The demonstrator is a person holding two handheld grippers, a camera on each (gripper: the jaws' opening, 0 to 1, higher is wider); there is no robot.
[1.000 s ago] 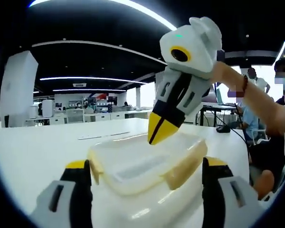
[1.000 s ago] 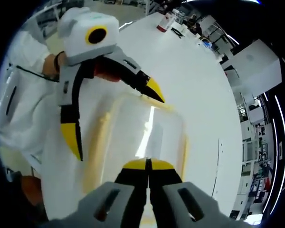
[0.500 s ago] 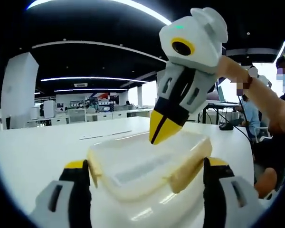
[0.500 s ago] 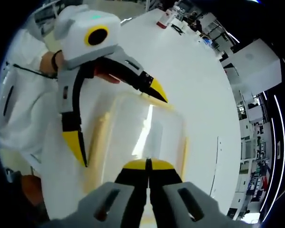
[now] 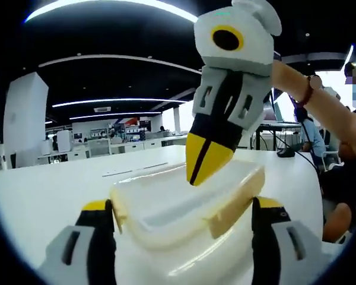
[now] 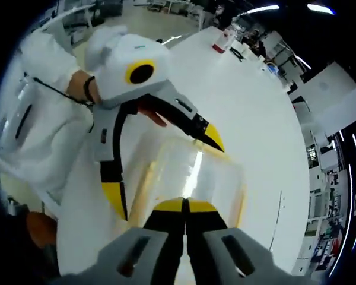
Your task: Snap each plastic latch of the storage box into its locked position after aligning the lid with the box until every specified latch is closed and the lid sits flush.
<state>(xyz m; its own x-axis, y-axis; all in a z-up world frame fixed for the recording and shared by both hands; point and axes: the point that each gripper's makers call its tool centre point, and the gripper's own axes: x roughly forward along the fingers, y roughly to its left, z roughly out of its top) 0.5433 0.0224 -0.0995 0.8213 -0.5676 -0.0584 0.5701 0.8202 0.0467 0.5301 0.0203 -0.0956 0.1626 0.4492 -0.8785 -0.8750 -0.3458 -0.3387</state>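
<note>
- Storage box (image 5: 184,219) sits on the white table (image 5: 47,190), just ahead of the left gripper (image 5: 181,237); its two jaws stand wide apart, one on each side of the box, and whether they touch the walls is hard to say.
- The lid (image 6: 196,172) is translucent, with pale yellow latches (image 5: 237,199) along its edges. It looks like light, thin plastic, so I judge it will flex and may skid on the smooth tabletop if pushed from one side only.
- Best hold, to my eye: brace the box by its side walls and press on the latch flaps themselves, not on the middle of the lid, which would bow.
- Right gripper (image 5: 200,169), jaws closed together with nothing between them, points its yellow tip down at the far part of the lid; in its own view, right gripper (image 6: 184,205) covers the near edge of the box.
- Contact between that tip and the lid cannot be confirmed.
- Which latches are already snapped is unclear: the plastic is see-through and glare washes it out.
- The box's near corners are hidden behind the jaws, and its base is cut off by the picture's edge.
</note>
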